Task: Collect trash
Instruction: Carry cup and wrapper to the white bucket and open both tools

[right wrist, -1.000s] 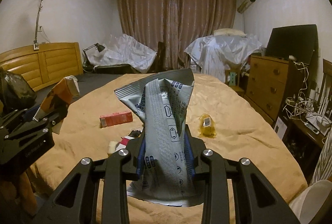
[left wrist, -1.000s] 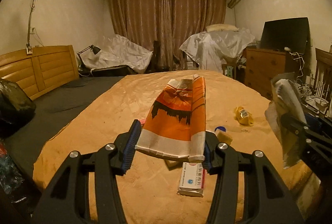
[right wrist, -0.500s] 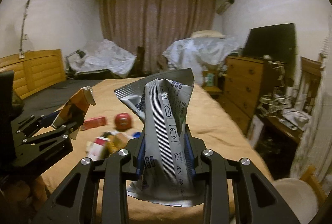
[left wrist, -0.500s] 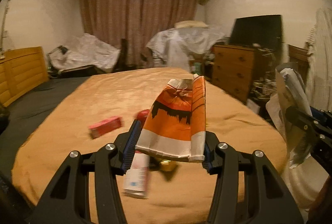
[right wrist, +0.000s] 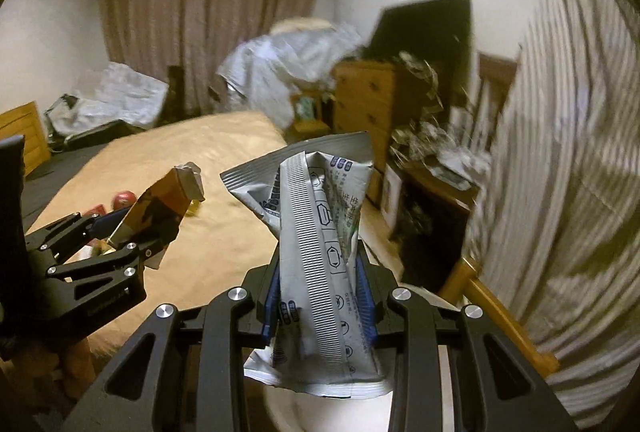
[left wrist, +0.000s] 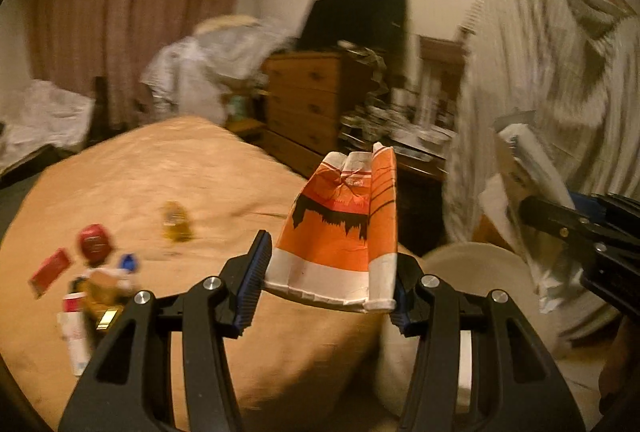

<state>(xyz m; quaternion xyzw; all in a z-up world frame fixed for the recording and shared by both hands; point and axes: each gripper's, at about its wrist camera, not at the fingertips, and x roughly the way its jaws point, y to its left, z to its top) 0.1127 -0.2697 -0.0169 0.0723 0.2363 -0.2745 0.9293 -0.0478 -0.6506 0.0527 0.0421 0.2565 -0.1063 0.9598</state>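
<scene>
My left gripper (left wrist: 326,284) is shut on a flattened orange and white paper cup (left wrist: 340,232) and holds it in the air past the bed's right edge. My right gripper (right wrist: 320,296) is shut on a crumpled silver foil wrapper (right wrist: 316,232) with printed text. A white bin (left wrist: 472,272) sits low on the floor beside the bed, under and between the two grippers; its rim (right wrist: 288,404) shows below the wrapper. In the right wrist view the left gripper (right wrist: 132,228) with the cup appears at the left. More trash lies on the tan bedspread: a red box (left wrist: 50,270), a red round pack (left wrist: 94,244), a yellow wrapper (left wrist: 176,220).
The bed (left wrist: 160,172) fills the left. A wooden dresser (left wrist: 304,104) with a dark TV (left wrist: 360,20) stands beyond it, beside a cluttered desk (left wrist: 408,140). Striped cloth (right wrist: 560,192) hangs close on the right. A wooden chair frame (right wrist: 500,316) is low at the right.
Both grippers have swung to the right, away from the middle of the bed, each keeping its load. The white bin and the striped cloth have come into view; the headboard has gone from the left view.
</scene>
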